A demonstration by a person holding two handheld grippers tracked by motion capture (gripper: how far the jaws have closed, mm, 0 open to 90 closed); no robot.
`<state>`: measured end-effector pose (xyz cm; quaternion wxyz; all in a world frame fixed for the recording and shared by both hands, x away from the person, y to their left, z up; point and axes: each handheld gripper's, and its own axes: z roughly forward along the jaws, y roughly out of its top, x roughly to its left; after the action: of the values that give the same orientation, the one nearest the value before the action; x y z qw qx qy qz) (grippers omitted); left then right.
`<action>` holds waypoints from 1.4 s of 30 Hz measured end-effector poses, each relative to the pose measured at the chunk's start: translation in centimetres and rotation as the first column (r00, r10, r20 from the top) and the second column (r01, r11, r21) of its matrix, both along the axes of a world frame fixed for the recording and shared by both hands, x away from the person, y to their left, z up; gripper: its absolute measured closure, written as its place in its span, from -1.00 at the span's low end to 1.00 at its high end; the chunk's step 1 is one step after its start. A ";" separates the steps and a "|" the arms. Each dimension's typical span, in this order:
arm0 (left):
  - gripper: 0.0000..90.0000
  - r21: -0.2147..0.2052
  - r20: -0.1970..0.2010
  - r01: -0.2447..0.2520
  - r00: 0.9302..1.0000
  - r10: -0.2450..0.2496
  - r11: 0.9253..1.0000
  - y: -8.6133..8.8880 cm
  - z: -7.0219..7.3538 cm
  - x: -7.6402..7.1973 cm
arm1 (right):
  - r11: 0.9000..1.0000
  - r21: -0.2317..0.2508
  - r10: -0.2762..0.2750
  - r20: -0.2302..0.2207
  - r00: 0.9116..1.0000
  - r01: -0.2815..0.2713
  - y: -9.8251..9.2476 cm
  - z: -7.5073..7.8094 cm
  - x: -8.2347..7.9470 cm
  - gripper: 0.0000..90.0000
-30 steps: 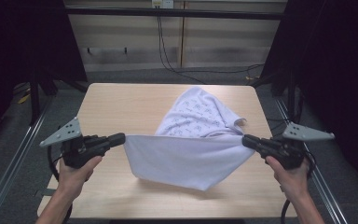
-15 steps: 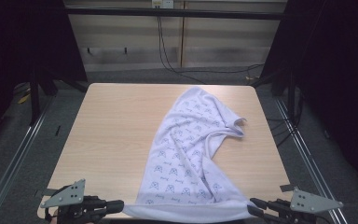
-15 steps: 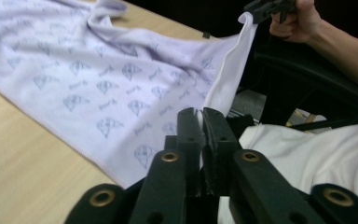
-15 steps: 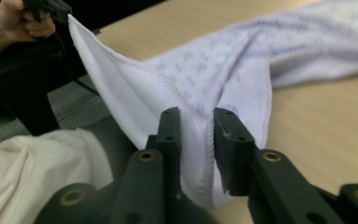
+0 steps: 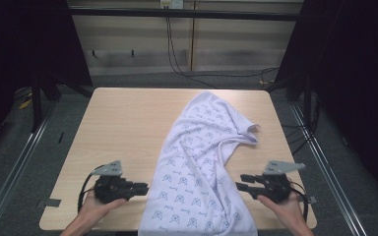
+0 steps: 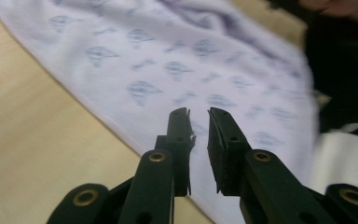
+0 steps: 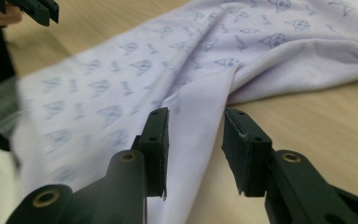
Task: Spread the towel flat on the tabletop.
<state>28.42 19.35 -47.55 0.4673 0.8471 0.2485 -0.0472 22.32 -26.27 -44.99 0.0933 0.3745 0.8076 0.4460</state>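
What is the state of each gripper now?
Left gripper: open, holding nothing, jaws just opening beside the towel.
Right gripper: open, empty, jaws just opening.

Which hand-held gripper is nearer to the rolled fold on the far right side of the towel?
The right hand-held gripper. It sits at the towel's right edge, below the fold. The left hand-held gripper is across the cloth at its left edge, farther from the fold.

A light wooden table fills the frame's centre, black cables hang at the top, perhaps tape lower left.
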 end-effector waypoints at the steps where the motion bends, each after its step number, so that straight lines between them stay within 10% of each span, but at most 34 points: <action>1: 0.79 0.052 -0.007 0.017 1.000 -0.017 0.999 -1.6 -0.8 1.5 | 1.000 -0.023 0.003 -0.027 1.000 -0.004 1.2 -0.5 2.4 0.31; 6: 0.79 0.118 -0.013 0.024 1.000 -0.023 0.993 -3.9 -2.7 3.8 | 0.999 -0.049 0.002 -0.056 0.998 -0.004 3.6 -1.2 6.1 0.27; 14: 0.99 0.138 0.003 0.006 1.000 -0.007 0.990 -3.4 -2.8 3.1 | 0.994 -0.108 -0.029 -0.084 0.996 0.020 4.1 -3.2 6.6 0.27; 19: 1.00 0.131 -0.025 -0.001 1.000 0.005 0.991 -2.3 -2.8 2.3 | 0.996 -0.082 0.028 -0.106 0.994 -0.037 4.5 -3.4 6.0 0.74; 27: 1.00 0.137 -0.031 -0.017 0.999 0.021 0.990 -0.8 -2.7 0.3 | 0.998 -0.058 -0.013 -0.053 0.999 0.010 2.4 -1.6 3.2 0.92; 36: 1.00 0.116 -0.073 0.049 0.996 -0.041 0.992 -0.2 -2.7 -1.8 | 0.981 0.016 -0.194 -0.066 0.979 0.195 -5.8 -1.4 -3.6 0.94; 42: 0.97 0.128 -0.091 0.112 0.991 -0.101 0.985 -0.9 -2.5 -4.0 | 0.976 -0.074 -0.210 -0.073 0.975 0.205 -5.9 -1.5 -6.7 0.70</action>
<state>24.47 18.47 -50.01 0.3957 0.8857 0.2249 -0.0913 15.63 -32.16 -46.52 0.1193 0.4711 0.7814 0.3914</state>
